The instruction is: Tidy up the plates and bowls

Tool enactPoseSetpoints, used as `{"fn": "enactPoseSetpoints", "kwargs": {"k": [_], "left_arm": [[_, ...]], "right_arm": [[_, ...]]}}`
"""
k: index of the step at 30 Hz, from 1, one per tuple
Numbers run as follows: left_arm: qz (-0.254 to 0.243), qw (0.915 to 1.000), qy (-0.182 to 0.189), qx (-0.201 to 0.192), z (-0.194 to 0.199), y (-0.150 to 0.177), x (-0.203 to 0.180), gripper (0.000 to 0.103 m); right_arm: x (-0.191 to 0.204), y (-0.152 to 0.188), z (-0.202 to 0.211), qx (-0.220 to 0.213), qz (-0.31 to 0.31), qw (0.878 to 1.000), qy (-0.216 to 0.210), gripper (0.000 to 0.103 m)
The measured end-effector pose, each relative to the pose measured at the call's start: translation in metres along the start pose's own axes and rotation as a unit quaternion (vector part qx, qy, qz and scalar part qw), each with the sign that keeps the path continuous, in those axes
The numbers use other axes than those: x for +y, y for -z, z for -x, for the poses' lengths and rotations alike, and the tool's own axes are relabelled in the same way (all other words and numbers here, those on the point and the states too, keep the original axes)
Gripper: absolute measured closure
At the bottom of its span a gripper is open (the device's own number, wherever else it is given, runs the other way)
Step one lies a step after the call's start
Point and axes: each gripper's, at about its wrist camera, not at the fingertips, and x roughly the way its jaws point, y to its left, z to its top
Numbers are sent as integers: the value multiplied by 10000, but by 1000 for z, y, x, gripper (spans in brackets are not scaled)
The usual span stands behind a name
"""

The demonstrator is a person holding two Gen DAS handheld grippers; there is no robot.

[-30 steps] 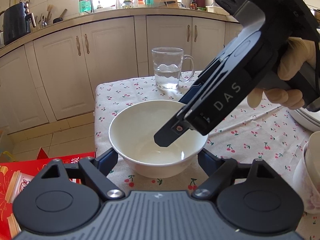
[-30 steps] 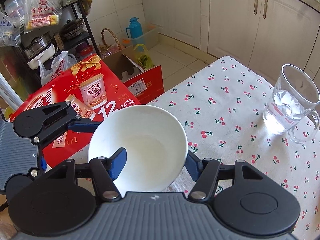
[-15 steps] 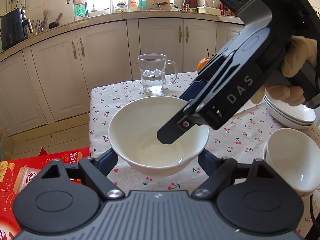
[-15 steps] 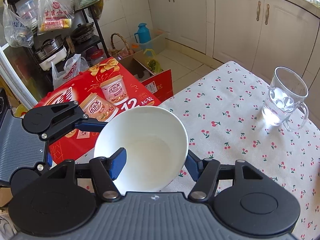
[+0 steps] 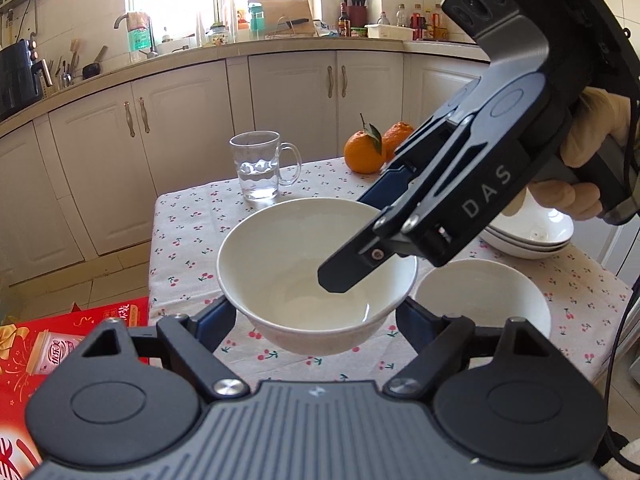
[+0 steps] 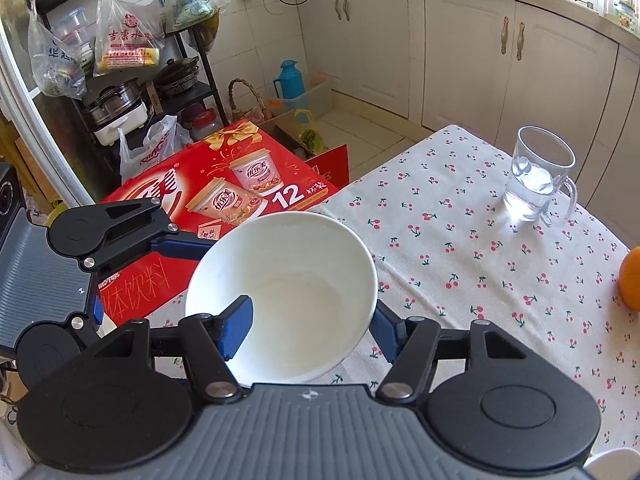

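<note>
White bowl (image 5: 296, 276) sits mouth-up in my grip, roughly level: left gripper (image 5: 316, 314) clasps its sides, right gripper (image 6: 308, 326) pinches its rim.

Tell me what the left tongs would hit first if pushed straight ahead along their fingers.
Nothing new: the white bowl already sits between their fingers. Pushing on would carry it down toward the cherry-print tablecloth, short of the glass mug, though depth is unclear.
</note>
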Motion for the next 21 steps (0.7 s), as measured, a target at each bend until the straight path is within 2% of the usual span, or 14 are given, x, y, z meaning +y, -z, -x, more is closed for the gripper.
{"fn": "enactPoseSetpoints", "kwargs": {"k": [12, 21], "left_arm": [[-112, 9997, 173, -114, 23, -1, -45, 16], [-260, 9990, 338, -109, 22, -2, -74, 16]], "right_arm": [[12, 40, 49, -199, -34, 9996, 188, 34], [13, 68, 74, -290, -119, 9989, 341, 34]]}}
